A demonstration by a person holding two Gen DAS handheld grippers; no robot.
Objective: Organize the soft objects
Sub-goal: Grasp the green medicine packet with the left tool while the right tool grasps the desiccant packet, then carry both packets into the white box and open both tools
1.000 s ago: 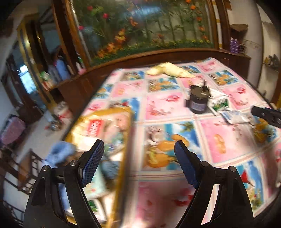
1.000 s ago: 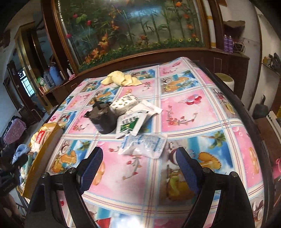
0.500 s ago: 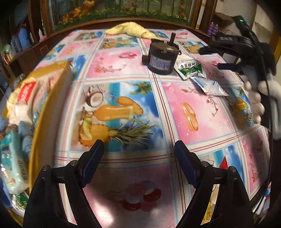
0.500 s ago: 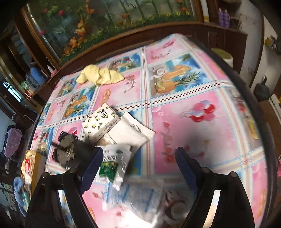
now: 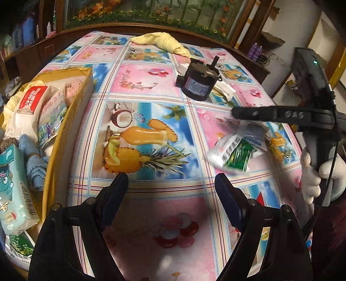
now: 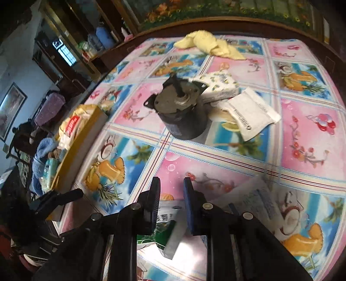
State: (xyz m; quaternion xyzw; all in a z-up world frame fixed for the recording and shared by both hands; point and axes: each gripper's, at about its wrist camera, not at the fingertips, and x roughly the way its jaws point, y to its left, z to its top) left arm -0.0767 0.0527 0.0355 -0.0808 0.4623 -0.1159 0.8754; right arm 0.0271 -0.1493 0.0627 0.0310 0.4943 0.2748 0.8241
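My right gripper (image 6: 172,194) is shut on a green-and-white soft packet (image 6: 167,229), which hangs just above the table in the left wrist view (image 5: 232,154). A clear blue-printed packet (image 6: 255,201) lies beside it. My left gripper (image 5: 170,188) is open and empty over the tablecloth's near edge. A cardboard box (image 5: 71,103) at the left holds tissue packs, blue cloth (image 5: 32,157) and other soft things. A yellow towel (image 5: 164,42) lies at the far edge. A patterned tissue pack (image 6: 220,85) and a white packet (image 6: 250,112) lie behind a black motor (image 6: 181,112).
The table carries a pink and blue fruit-print cloth (image 5: 142,134). The black motor (image 5: 199,80) stands mid-table. A dark wood cabinet with a flower mural (image 5: 151,13) runs behind. Chairs and shelves stand off the table's left side (image 6: 43,112).
My right gripper has dropped toward the table, closed on the green-and-white packet and lifted it. My left gripper has pulled back a little and stays open.
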